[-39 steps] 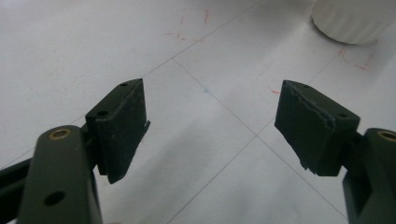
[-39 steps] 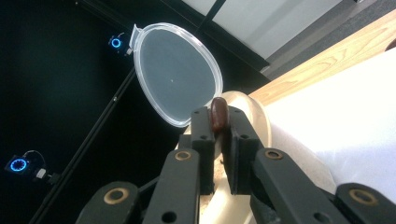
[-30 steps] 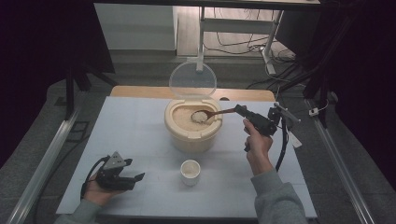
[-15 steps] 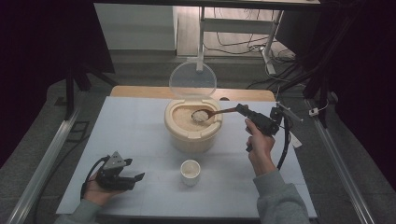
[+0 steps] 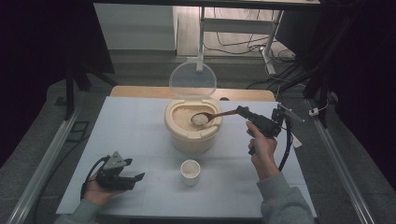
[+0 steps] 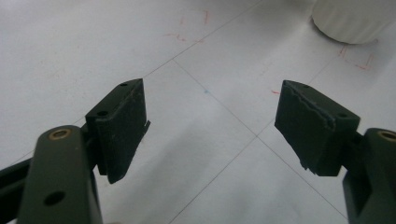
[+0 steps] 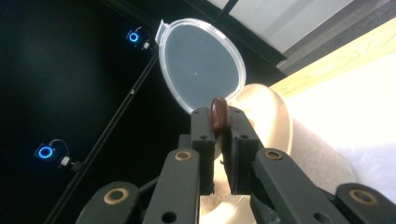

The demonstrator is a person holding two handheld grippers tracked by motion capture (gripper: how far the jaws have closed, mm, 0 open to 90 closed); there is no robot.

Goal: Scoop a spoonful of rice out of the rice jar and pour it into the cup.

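Observation:
A cream container (image 5: 191,133) full of rice stands mid-table, its clear lid (image 5: 192,80) tipped up behind it. My right gripper (image 5: 242,111) is shut on the handle of a brown spoon (image 5: 212,115), whose bowl holds a heap of rice just over the container's opening. In the right gripper view the spoon handle (image 7: 218,115) sits pinched between the jaws, with the lid (image 7: 201,61) and container (image 7: 273,126) beyond. A small white cup (image 5: 190,171) stands in front of the container. My left gripper (image 5: 135,178) rests open on the table at the front left; its jaws (image 6: 210,126) hold nothing.
A white mat (image 5: 140,130) covers the table, with a wooden strip (image 5: 140,91) along its far edge. A corner of the white cup (image 6: 350,21) appears in the left gripper view. Metal rails run down both sides, and cables lie on the floor behind.
The spoon's bowl with its rice has lifted slightly over the container. The left gripper has kept still.

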